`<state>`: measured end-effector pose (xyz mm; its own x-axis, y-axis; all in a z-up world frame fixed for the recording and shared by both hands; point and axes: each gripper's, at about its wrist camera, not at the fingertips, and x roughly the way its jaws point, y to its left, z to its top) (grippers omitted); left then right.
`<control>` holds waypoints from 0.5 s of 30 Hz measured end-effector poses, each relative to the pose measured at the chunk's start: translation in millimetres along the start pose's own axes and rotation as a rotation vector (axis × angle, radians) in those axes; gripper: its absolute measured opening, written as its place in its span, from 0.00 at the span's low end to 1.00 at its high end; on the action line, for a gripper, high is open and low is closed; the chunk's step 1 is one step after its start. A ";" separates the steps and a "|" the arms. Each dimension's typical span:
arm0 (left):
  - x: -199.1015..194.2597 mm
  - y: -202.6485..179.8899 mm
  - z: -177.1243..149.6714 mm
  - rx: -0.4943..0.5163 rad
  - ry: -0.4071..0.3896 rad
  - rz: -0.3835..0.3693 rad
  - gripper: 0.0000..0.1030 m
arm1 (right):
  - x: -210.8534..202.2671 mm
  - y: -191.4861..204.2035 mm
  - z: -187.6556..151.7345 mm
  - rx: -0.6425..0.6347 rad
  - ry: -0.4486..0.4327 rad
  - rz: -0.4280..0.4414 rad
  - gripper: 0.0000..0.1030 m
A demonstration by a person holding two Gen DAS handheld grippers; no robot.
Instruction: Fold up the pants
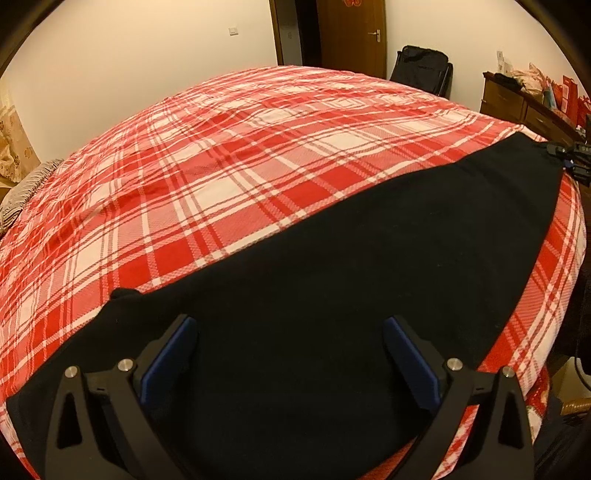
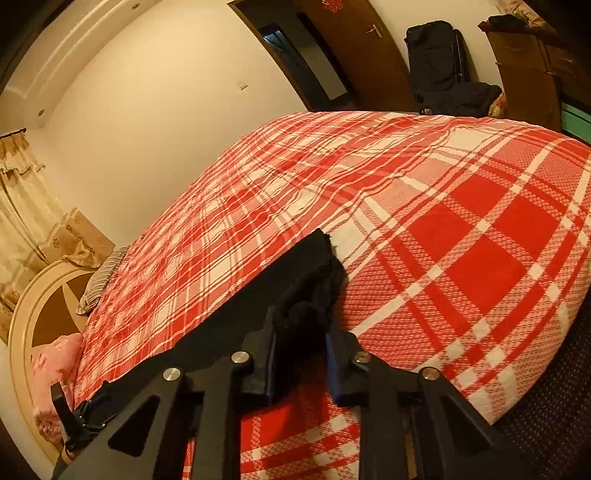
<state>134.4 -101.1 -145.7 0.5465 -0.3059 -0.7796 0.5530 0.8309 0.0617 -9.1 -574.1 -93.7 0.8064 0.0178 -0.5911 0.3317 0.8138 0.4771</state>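
Left gripper (image 1: pixel 290 332): jaws spread wide, hovering over black pants (image 1: pixel 332 280), gripping nothing. Right gripper (image 2: pixel 301 343): jaws pinched on a bunched end of the pants (image 2: pixel 314 266). Pants lie stretched flat along the near edge of the red plaid bedspread (image 1: pixel 221 177). Door (image 1: pixel 351 33) behind bed; pillow (image 2: pixel 103 277) at headboard.

The pants (image 1: pixel 332 280) are matt black cloth, soft and slightly fuzzy at the bunched edge. The bedspread (image 1: pixel 221 177) is woven cloth with a coarse, textured red-and-white check. Both tongs, left (image 1: pixel 290 325) and right (image 2: pixel 301 336), are matt black plastic with blue pads (image 1: pixel 170 354) and shiny metal pins. The door (image 1: pixel 351 33) is smooth brown wood.
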 end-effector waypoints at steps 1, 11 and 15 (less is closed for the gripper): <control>-1.6 0.4 -0.5 -0.005 -0.003 -0.004 1.00 | -0.4 0.9 -0.3 0.000 -0.005 -0.001 0.20; -22.9 23.1 -6.9 -0.109 -0.044 -0.013 1.00 | -27.1 55.0 -4.9 -0.133 -0.094 0.015 0.16; -32.1 36.5 -12.4 -0.155 -0.058 0.000 1.00 | -33.7 97.2 -12.8 -0.228 -0.100 0.063 0.16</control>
<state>129.3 -55.1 -126.1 0.5845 -0.3285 -0.7419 0.4515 0.8914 -0.0390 -10.3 -488.1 -35.7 0.8700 0.0242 -0.4925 0.1697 0.9232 0.3450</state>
